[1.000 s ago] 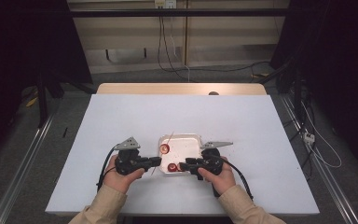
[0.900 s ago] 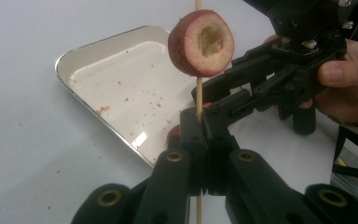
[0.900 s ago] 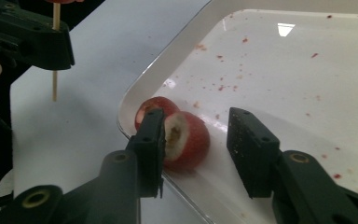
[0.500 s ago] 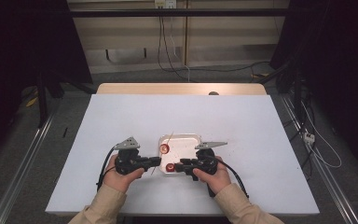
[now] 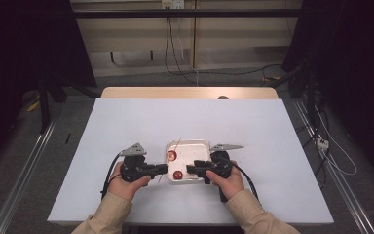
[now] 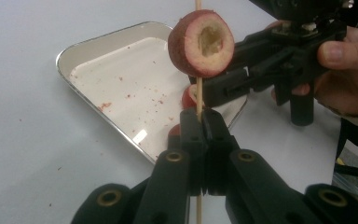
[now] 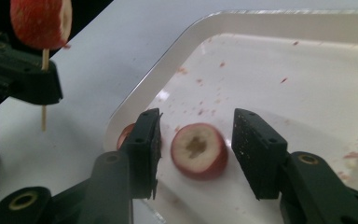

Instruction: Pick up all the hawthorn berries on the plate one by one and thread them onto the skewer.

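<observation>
My left gripper is shut on a thin wooden skewer that stands upright through its jaws. A round red fruit piece with a hollowed core is threaded on the skewer above the jaws. My right gripper is open over the metal tray, and its jaws have just been opening. A second cored fruit piece lies on the tray between them, free of both pads. Another red piece peeks out behind the left jaw. In the high view the left gripper and the right gripper face each other at the tray's front edge.
The tray sits on a white table and is speckled with red crumbs. A person's hand holds the right gripper just beyond the skewer. Cables trail from both grippers towards the table's near edge.
The right gripper has shifted slightly at the tray's front edge. The left gripper and the skewer have stayed in place.
</observation>
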`<state>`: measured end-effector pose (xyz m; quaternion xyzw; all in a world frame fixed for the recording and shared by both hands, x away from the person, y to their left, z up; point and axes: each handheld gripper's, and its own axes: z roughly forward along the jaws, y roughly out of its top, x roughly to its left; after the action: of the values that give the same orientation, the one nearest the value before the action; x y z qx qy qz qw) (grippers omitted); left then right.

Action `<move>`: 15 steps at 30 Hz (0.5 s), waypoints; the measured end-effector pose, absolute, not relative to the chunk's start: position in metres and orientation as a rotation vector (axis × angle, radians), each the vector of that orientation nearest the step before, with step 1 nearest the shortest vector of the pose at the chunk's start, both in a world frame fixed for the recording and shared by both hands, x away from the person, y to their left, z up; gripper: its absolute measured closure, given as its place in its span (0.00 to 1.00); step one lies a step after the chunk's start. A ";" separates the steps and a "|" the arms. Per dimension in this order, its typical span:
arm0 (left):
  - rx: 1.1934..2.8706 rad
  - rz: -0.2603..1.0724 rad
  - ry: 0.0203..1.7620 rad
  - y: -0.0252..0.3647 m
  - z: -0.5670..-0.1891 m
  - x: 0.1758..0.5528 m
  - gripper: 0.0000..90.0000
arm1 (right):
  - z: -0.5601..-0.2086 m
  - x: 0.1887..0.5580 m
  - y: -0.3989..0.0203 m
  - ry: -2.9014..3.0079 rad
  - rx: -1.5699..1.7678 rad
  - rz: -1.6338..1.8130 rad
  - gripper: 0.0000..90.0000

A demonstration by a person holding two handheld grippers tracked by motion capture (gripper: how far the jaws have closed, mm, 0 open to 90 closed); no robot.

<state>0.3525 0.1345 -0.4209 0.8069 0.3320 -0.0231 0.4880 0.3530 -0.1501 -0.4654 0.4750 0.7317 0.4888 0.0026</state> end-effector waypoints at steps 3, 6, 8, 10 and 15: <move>1.964 -0.055 0.807 0.135 -0.421 0.352 0.99 | -0.466 0.358 -0.157 2.253 1.498 1.515 0.64; 1.962 -0.058 0.809 0.135 -0.421 0.353 0.99 | -0.468 0.357 -0.156 2.293 1.477 1.484 0.63; 1.967 -0.057 0.810 0.135 -0.421 0.353 0.99 | -0.469 0.354 -0.152 2.322 1.450 1.486 0.61; 1.970 -0.056 0.810 0.135 -0.422 0.353 0.99 | -0.469 0.353 -0.149 2.329 1.429 1.490 0.63; 1.972 -0.056 0.810 0.135 -0.421 0.353 0.99 | -0.470 0.350 -0.146 2.366 1.410 1.520 0.68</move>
<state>0.3530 0.1353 -0.4211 0.8096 0.3327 -0.0230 0.4831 0.3500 -0.1455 -0.4697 0.4481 0.7521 0.4832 -0.0023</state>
